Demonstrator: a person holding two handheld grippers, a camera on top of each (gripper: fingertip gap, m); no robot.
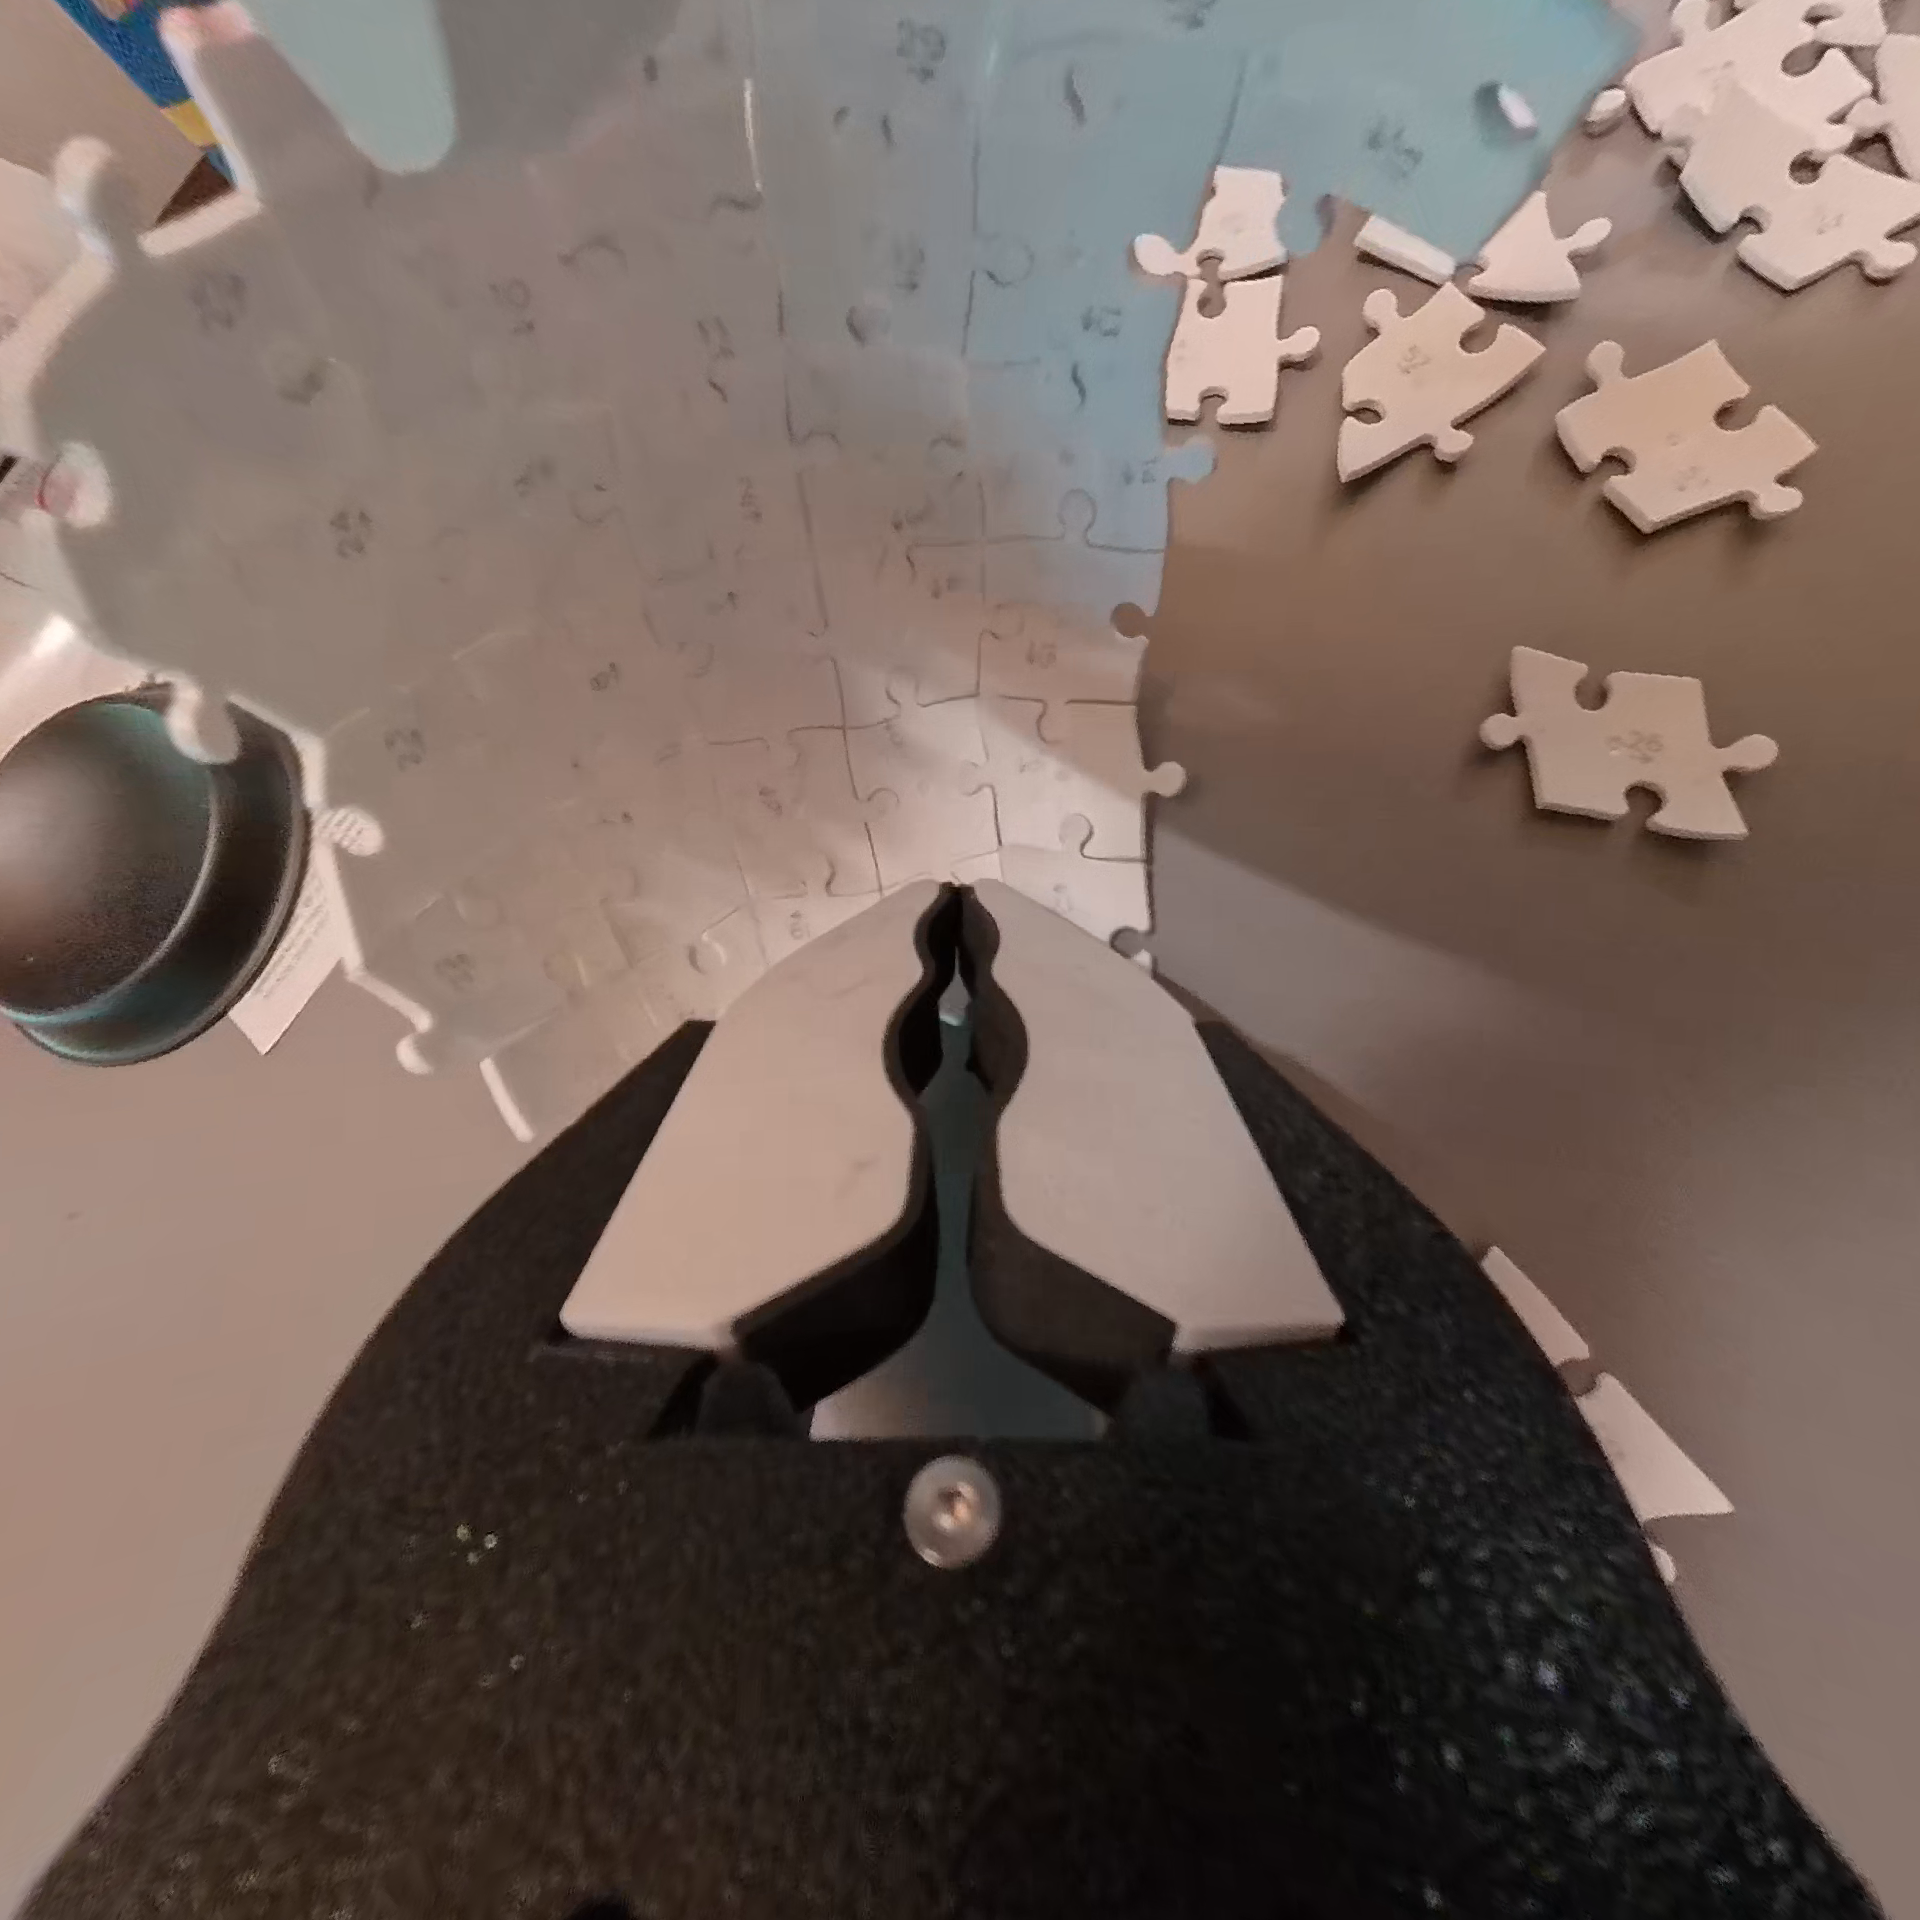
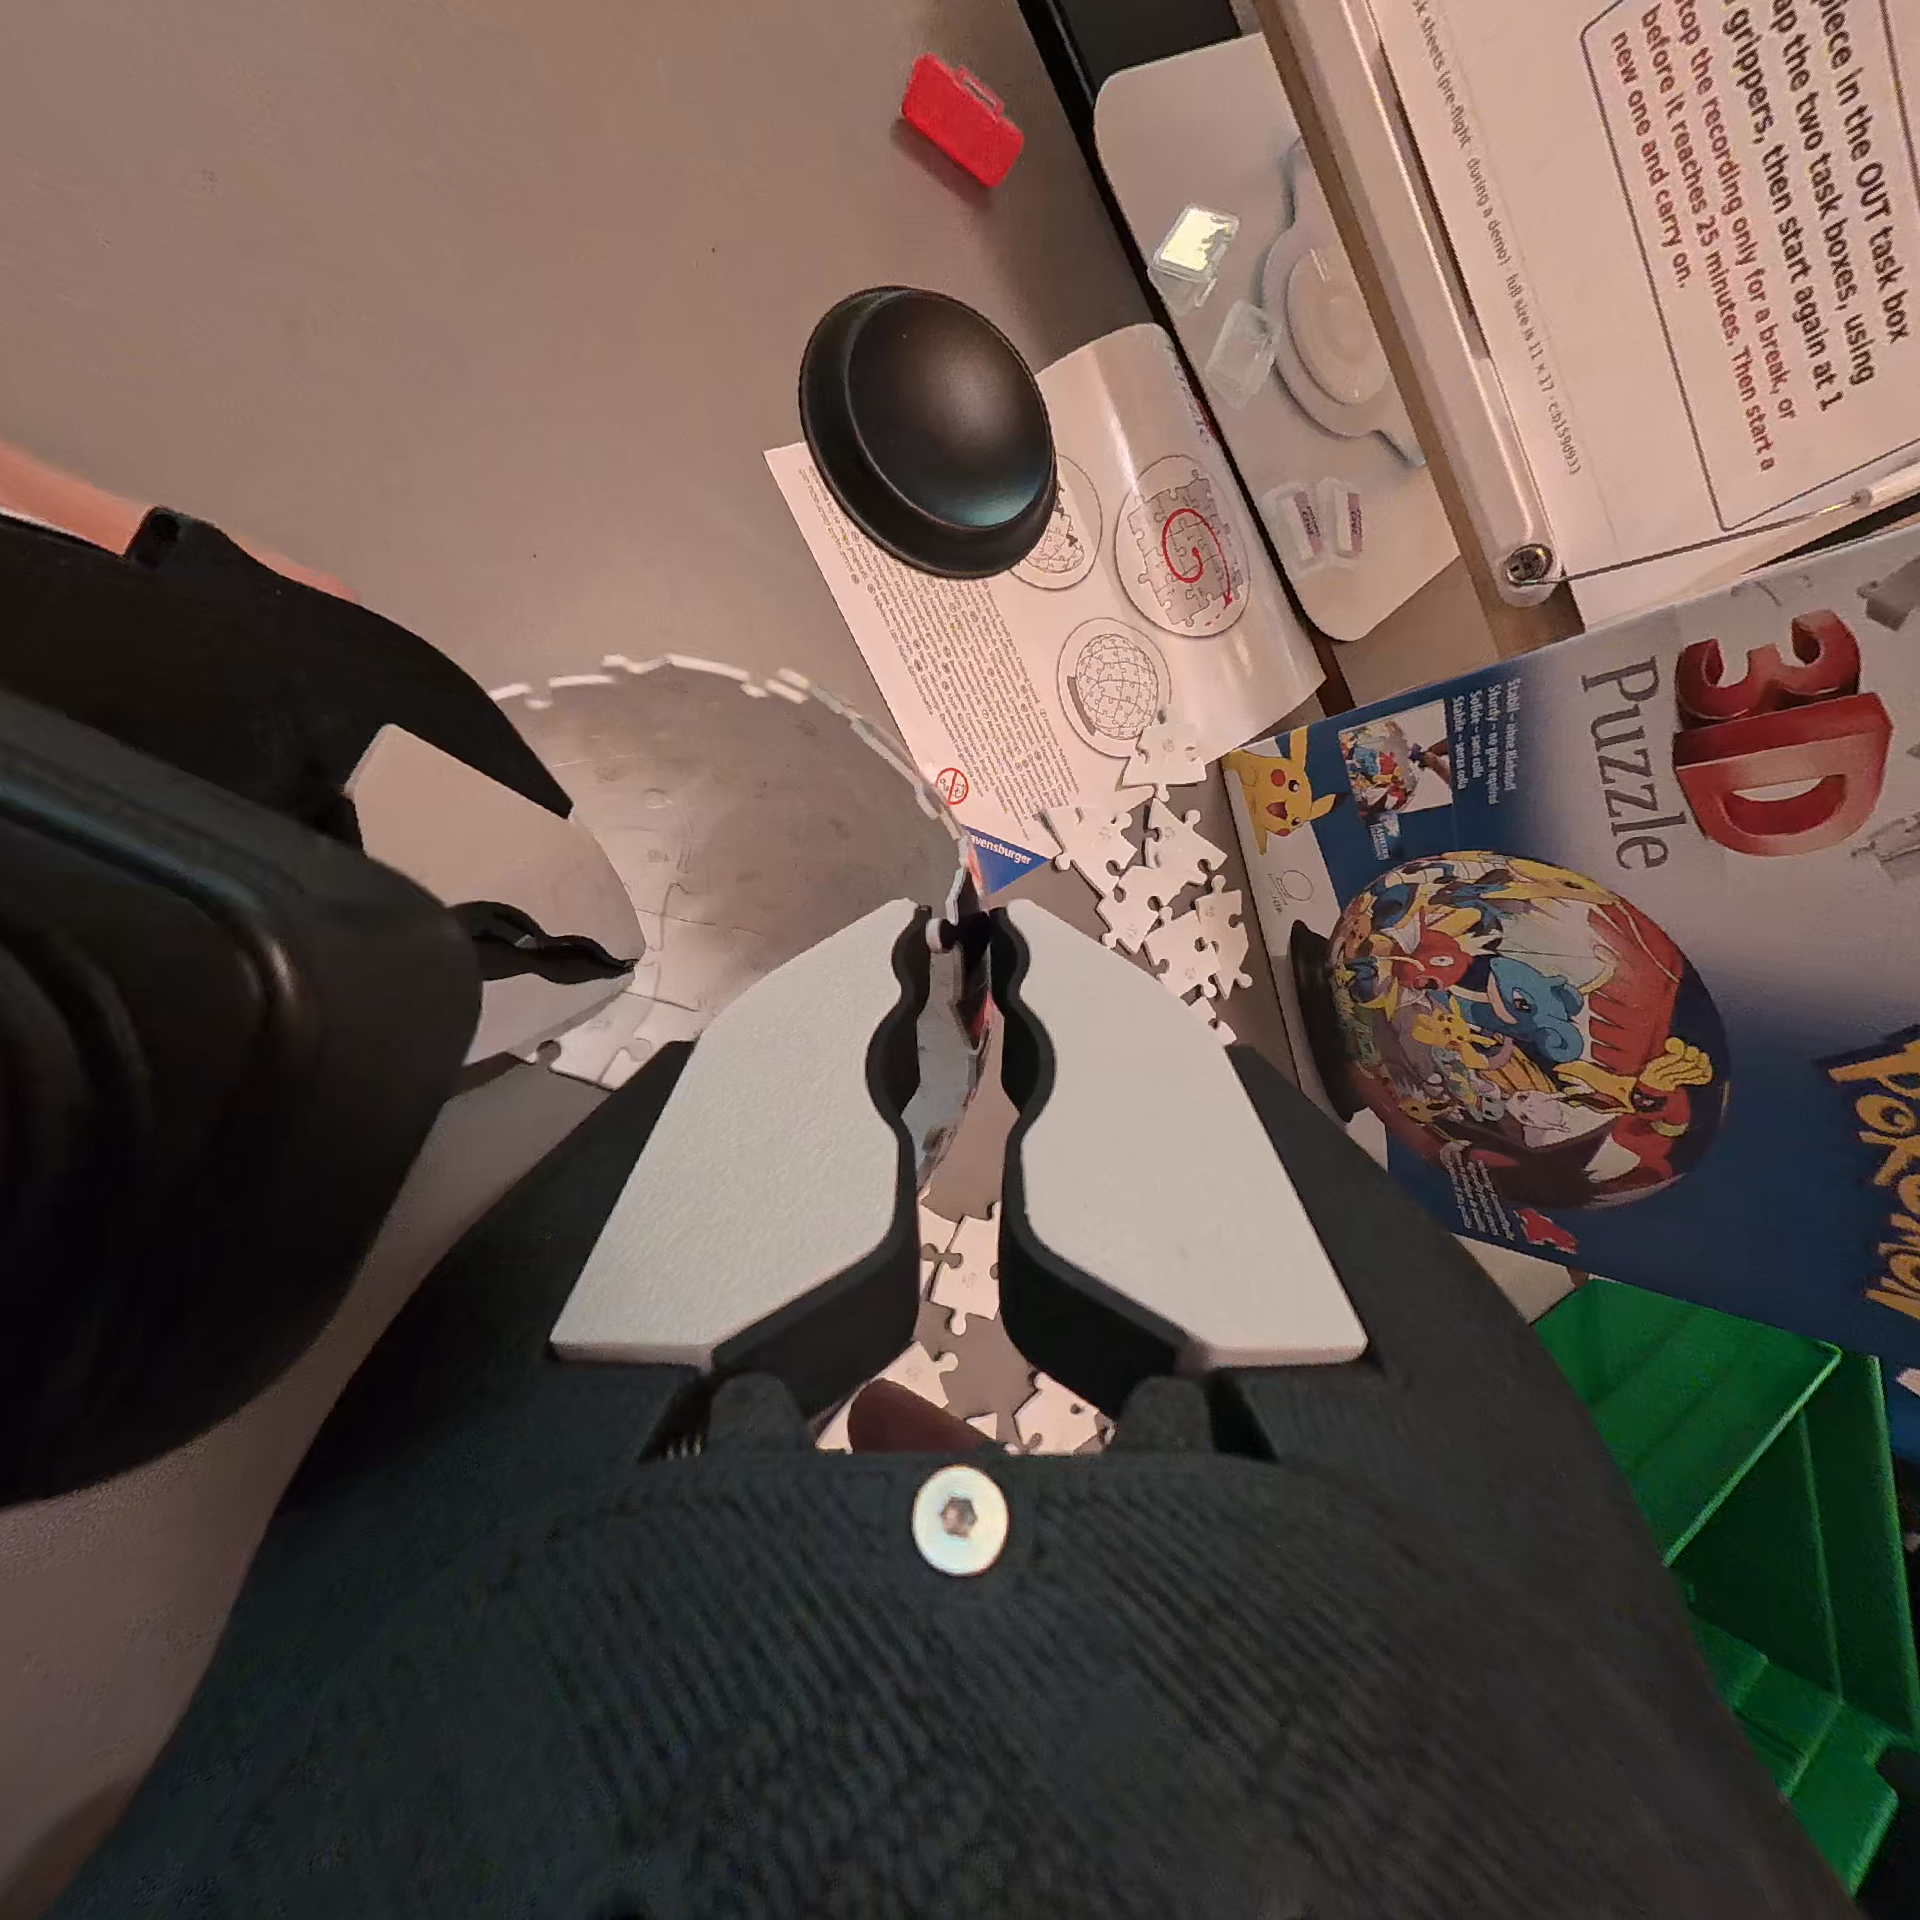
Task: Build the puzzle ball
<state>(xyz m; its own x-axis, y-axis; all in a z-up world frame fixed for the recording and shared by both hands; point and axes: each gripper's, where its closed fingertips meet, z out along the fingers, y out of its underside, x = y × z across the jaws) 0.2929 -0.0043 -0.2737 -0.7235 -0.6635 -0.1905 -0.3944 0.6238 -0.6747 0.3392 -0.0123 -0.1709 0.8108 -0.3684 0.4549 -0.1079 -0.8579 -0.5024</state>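
The partly built puzzle ball is a curved shell of joined pieces, seen from its white, numbered inner side (image 1: 644,499). My left gripper (image 1: 956,906) is shut on the shell's near edge and holds it up off the table. In the right wrist view the shell (image 2: 748,790) sits left of centre. My right gripper (image 2: 956,925) is shut on its right rim, where a small white knob and a strip of the coloured outer side show between the jaws. The left gripper (image 2: 582,956) comes in from the left, clamped on the shell's lower edge.
Loose white pieces (image 1: 1683,436) lie face down on the grey table (image 1: 1455,935), with more beside the box (image 2: 1164,883). The black ball stand (image 2: 925,426) rests on the instruction sheet (image 2: 1039,644). The puzzle box (image 2: 1558,935), a green bin (image 2: 1745,1507) and a small red object (image 2: 961,120) are nearby. The gap from one gripper's tips to the other's is roughly 11 cm.
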